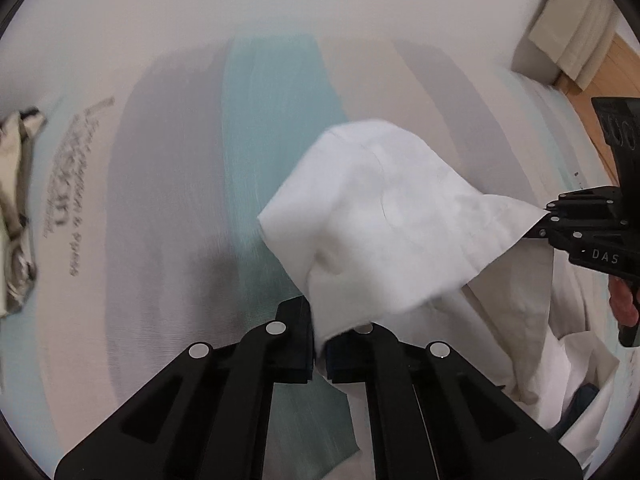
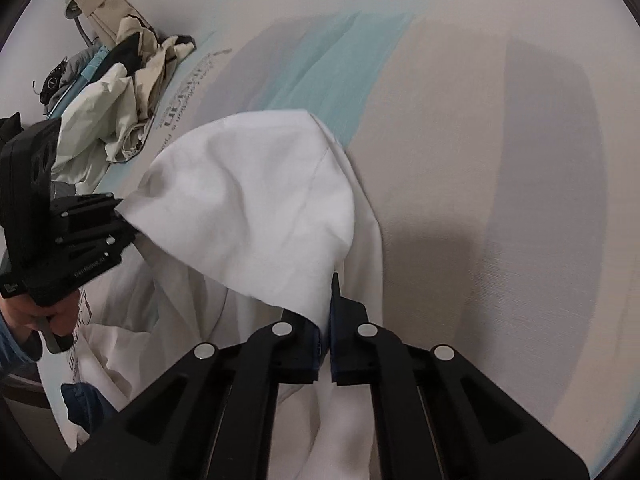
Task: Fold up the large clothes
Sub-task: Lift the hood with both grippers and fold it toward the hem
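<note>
Your white garment (image 1: 384, 216) sat mid-frame in both views, its top edge lifted off the striped sheet, the rest bunched low toward you.

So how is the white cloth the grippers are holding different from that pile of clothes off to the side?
The white garment is plain white; the clothes pile mixes cream, black and blue pieces.
The white garment is lifted, pinched by the left gripper and the right gripper, both shut on it; the clothes pile lies untouched.
The white garment hangs stretched between the two grippers; the clothes pile is crumpled in a heap.
Both sit over the same striped sheet.
</note>
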The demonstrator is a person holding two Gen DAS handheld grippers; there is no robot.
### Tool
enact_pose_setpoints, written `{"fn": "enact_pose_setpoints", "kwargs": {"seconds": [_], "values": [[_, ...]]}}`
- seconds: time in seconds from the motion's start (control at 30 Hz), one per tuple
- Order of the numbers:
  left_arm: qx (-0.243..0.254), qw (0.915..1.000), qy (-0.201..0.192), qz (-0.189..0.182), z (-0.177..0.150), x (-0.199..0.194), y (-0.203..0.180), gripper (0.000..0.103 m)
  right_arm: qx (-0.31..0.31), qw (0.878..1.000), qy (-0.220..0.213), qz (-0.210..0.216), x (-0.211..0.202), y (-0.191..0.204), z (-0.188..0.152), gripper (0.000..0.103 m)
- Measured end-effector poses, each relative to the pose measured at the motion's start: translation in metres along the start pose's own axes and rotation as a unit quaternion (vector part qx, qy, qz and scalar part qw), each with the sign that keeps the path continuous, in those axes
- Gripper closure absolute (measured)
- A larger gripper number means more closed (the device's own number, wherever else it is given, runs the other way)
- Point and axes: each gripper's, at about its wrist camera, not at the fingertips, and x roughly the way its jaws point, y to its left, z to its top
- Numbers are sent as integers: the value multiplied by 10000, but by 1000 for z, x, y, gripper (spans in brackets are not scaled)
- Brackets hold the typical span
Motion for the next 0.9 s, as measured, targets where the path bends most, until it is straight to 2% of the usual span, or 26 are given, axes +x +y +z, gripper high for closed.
{"fn": "enact_pose_setpoints", "kwargs": {"seconds": [0.27,0.4,0.63,0.8,0.9], "values": [[208,9991,-368,39,-8,-61,-25,101,-87,9970,-581,-496,-72,18,-25,101],[198,9991,-371,69,-13,-83,-38,101,-143,9954,-695,-641,-99,30,-44,101],[216,9981,-522,262,-56,-129,-61,101,-214,9931,-811,-816,-140,54,-93,101],[50,9988,-479,91,-91,-151,-68,101,-107,9922,-846,-910,-156,71,-132,101],[36,9986,-507,135,-114,-163,-75,101,33,9916,-886,-943,-162,81,-160,101]]}}
